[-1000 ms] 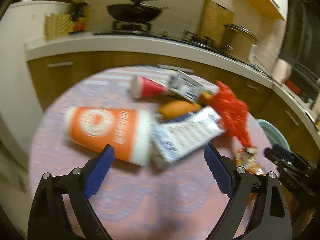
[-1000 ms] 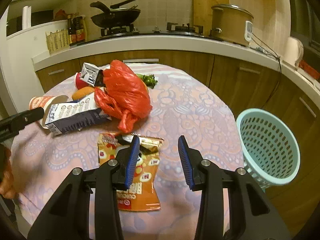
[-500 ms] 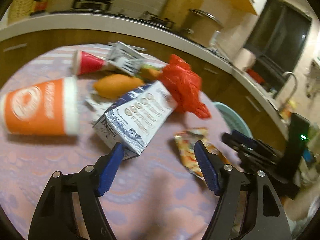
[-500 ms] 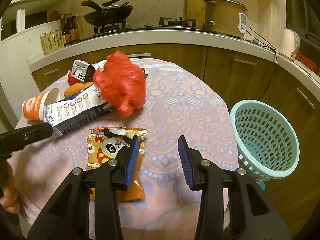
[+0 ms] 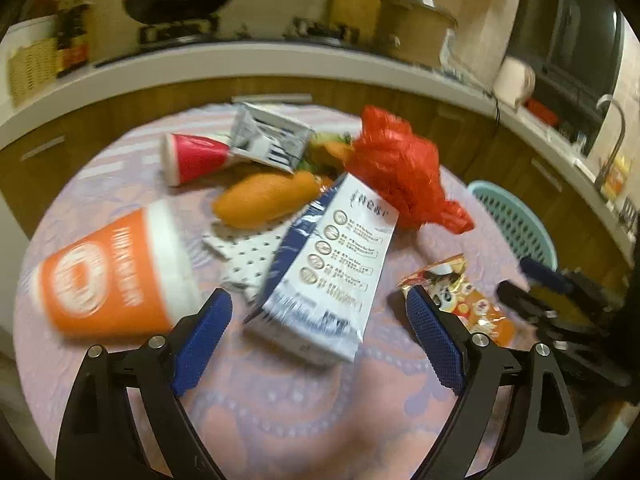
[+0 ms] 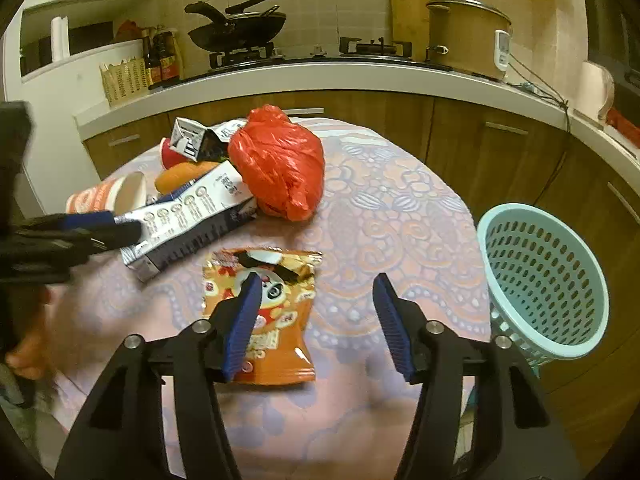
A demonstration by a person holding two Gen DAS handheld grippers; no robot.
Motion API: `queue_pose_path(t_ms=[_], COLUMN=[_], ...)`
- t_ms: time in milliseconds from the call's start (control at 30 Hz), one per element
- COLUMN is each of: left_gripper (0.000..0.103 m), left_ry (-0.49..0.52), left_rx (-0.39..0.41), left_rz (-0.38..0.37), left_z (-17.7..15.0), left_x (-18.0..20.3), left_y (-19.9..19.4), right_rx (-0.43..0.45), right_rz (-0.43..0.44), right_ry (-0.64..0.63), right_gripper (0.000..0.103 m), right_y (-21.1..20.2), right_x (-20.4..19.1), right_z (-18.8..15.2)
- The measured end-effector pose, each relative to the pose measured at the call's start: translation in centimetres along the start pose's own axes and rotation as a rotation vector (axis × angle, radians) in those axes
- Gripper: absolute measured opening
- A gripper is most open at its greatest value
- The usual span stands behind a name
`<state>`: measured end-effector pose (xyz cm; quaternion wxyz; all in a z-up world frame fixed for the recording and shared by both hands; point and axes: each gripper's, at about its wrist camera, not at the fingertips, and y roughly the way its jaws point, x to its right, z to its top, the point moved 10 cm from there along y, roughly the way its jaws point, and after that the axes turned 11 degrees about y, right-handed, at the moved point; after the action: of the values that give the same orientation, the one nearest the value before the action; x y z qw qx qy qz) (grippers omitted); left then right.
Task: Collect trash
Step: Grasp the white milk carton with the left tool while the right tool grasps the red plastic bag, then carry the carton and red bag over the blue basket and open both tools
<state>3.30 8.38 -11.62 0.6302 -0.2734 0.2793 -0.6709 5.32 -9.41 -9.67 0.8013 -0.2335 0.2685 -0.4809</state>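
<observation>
red bag: crinkled glossy plastic | basket: perforated plastic | snack packet: glossy foil

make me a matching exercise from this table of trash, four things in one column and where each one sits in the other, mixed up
Things:
1. orange cup
2. snack packet
3. red plastic bag
4. teal basket

Places:
A. off the table's edge, on the right of the right wrist view
B. lying on its side at the left end of the pile
C. flat on the cloth, just ahead of the right gripper
D. bunched up at the back of the pile, against the far end of the milk carton

Pairs: 1-B, 2-C, 3-D, 4-A
</observation>
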Motion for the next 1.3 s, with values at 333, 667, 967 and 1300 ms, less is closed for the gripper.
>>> queue_pose_path(t_ms=[333,667,967,1300], left_gripper=[0.069,0.065,0.063,0.061], left_ry=[0.03,-0.076,-0.111,-0.085], left_rx=[-0.039,0.01,0.049,0.147], left_rz=[0.0,-0.043,-0.041,-0.051], left_z=[0.2,-0.9,-1.0,1.9], left_x=[0.1,-0.4,-0.4,3.0], left_y=[2.6,1.2,-0.2,-3.4], right_rx=[0.016,-0.101,-0.181,-0.031], right_rz=[0.047,0.058,0.196,0.139], right_ry=[0.026,-0.015,-0.001,0.045], right_gripper=[0.073,0.087,0.043,0.038], right_y=[2.0,9.5,11.5,4.8], right_x=[-0.4,-1.3,-3.6,0.9], right_z=[7.2,8.7,8.1,10.8])
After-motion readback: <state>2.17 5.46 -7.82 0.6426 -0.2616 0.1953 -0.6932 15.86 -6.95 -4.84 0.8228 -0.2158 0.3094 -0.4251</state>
